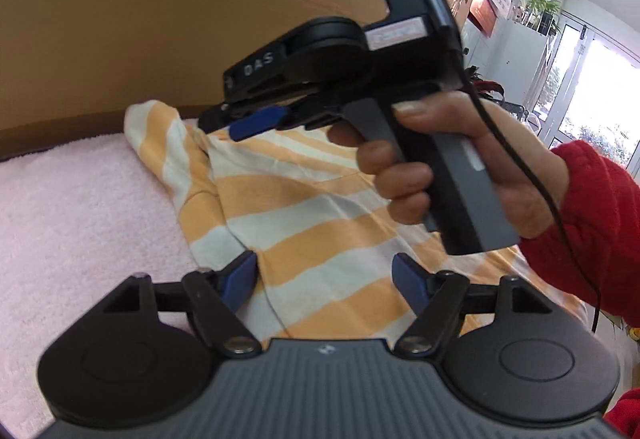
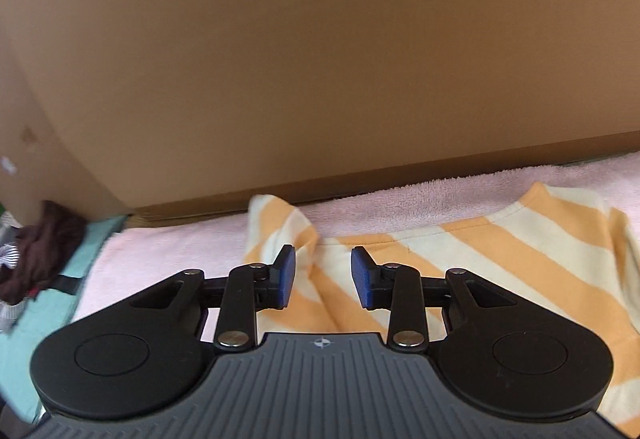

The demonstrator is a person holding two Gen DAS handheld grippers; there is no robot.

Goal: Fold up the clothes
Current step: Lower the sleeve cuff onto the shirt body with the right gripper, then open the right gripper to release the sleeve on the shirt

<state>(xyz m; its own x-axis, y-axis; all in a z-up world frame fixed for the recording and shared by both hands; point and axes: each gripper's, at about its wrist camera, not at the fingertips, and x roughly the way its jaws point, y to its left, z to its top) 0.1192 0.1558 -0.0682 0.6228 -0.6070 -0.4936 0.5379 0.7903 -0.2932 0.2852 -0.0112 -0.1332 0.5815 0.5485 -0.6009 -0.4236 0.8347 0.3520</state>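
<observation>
Shirt (image 2: 460, 259), orange-and-cream striped, spread on pink towel (image 1: 80, 207) before cardboard wall (image 2: 320, 59), one sleeve bunched at far left. Right gripper (image 2: 323, 275) hovering over that sleeve seam, jaws part open, nothing pinched. Left gripper (image 1: 324, 281) wide open above the body, empty. Best to pinch one layer at the seam, lift low, fold inward, keep stripes flat
</observation>
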